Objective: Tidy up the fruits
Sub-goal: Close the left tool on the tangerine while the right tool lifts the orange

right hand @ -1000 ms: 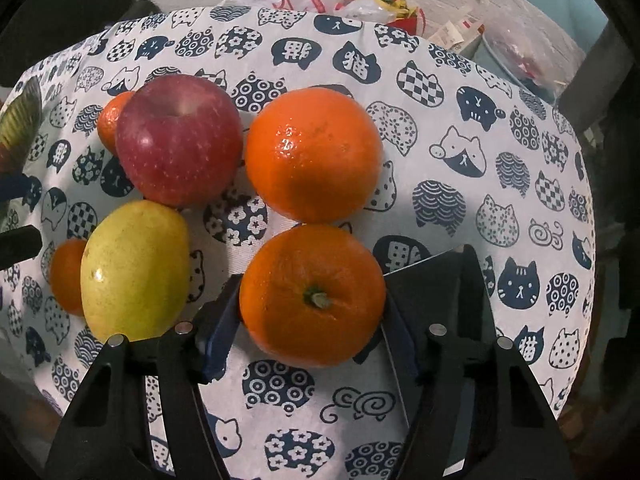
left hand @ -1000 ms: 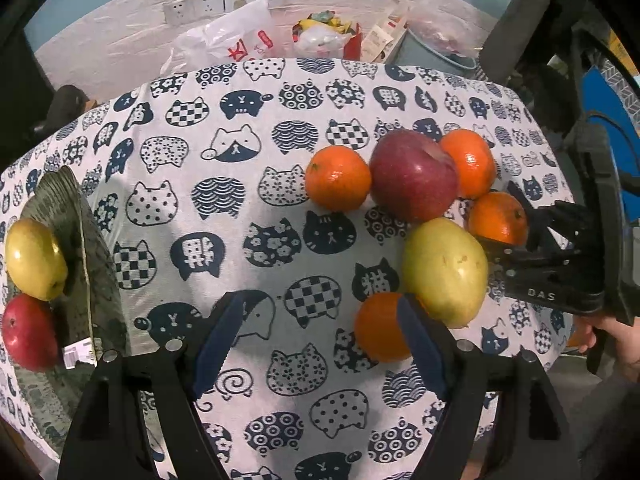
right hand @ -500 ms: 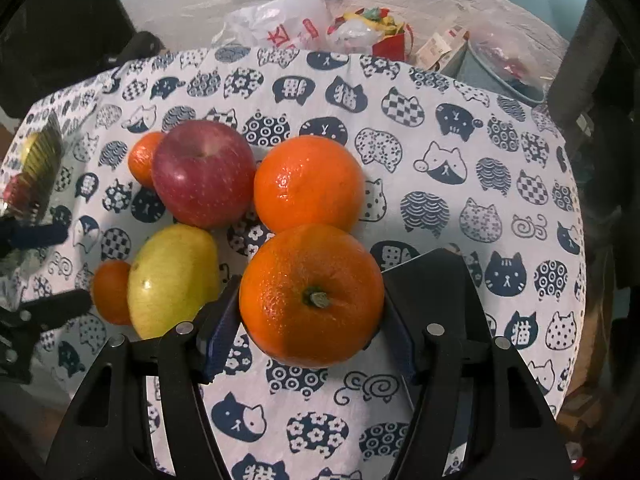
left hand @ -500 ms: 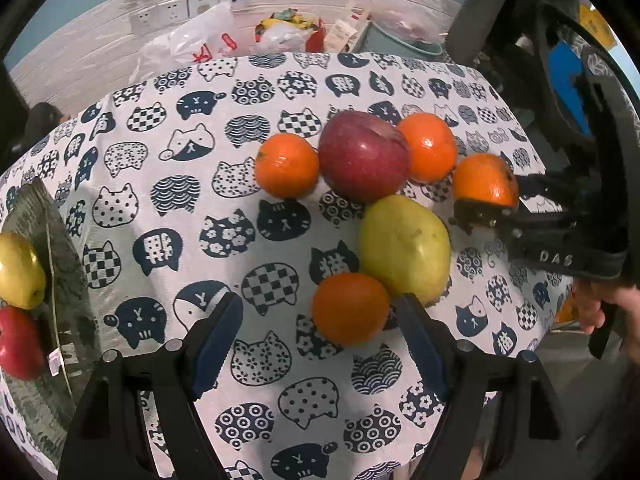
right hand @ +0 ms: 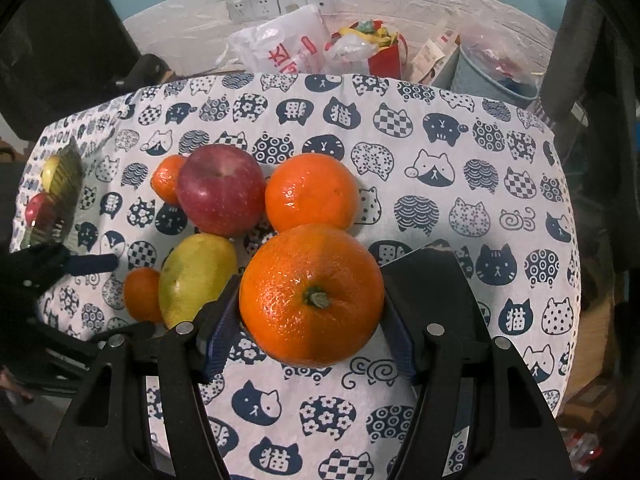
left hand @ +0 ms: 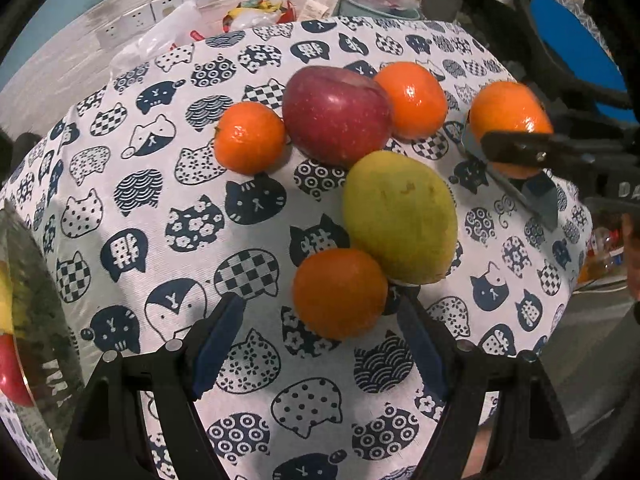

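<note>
Right fingers point(right hand: 218, 332) pressed tight on both sides of a big orange point(right hand: 312, 296), stem end facing the camera. Held beside the bunch of fruit on the table point(right hand: 440, 208), over a white cloth with blue cat faces.

Left fingers point(left hand: 218, 344) wide apart, pointing down at the cloth. Holding nothing. One small orange point(left hand: 338, 294) lying on the cloth between the two tips, closer to the right tip, not squeezed by either one.

Touching that small orange on its far side: a yellow-green pear point(left hand: 400, 216). Behind the pear, a red apple point(left hand: 336, 116), touching it. Another small orange point(left hand: 250, 138) tight against the apple's left side. One more orange point(left hand: 412, 98) tight against the apple's right side.

Far off at the left edge of the table: a dark plate point(right hand: 64, 184), with a red fruit point(right hand: 36, 208) and a yellow fruit point(right hand: 50, 170) on it. Well apart from the bunch.

Behind the table: a white plastic bag point(right hand: 288, 48), a red bag stuffed with bright wrappers, a blue-grey bin point(right hand: 488, 76), and a row of wall sockets point(right hand: 276, 4).
</note>
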{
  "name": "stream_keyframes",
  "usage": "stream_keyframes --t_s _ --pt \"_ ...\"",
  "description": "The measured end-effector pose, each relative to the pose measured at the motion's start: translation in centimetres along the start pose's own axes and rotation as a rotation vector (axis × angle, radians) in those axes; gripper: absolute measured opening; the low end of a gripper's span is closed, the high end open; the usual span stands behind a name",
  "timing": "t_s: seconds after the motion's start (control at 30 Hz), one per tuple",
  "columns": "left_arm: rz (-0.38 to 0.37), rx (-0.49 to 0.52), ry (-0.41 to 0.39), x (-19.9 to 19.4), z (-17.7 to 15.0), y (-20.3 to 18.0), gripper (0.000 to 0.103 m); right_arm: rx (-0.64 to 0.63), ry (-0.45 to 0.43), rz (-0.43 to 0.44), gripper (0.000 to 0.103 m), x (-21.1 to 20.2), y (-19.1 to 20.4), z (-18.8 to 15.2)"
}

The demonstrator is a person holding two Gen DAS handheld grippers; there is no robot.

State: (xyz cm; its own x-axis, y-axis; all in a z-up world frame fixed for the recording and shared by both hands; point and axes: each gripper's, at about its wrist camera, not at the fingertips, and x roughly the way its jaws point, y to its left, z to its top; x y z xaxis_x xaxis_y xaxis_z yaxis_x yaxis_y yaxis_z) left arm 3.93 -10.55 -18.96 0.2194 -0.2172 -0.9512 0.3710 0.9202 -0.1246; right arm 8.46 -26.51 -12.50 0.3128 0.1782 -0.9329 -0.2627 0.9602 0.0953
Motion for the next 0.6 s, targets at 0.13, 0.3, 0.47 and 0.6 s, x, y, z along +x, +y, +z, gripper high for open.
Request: stream_keyframes --t_s 0.13,0.3,0.47,0.6 --pt "0.011 0.025 0.007 0.9 0.1 -0.1 0.081 -0.001 -0.007 0.013 0.065 -0.4 0.2 0.0" --pt "0.015 0.033 0.0 1.4 0.1 0.0 0.081 -0.001 -0.008 0.02 0.065 -0.4 0.3 0.1" --pt "-0.003 0.038 -0.009 2.0 0.7 -0.2 0.071 -0.002 -0.006 0.019 0.065 -0.2 0.3 0.1" --pt "-0.037 0.078 -0.019 2.0 0.9 -1.0 0.05 -0.003 -0.005 0.017 0.065 -0.2 0.3 0.1"
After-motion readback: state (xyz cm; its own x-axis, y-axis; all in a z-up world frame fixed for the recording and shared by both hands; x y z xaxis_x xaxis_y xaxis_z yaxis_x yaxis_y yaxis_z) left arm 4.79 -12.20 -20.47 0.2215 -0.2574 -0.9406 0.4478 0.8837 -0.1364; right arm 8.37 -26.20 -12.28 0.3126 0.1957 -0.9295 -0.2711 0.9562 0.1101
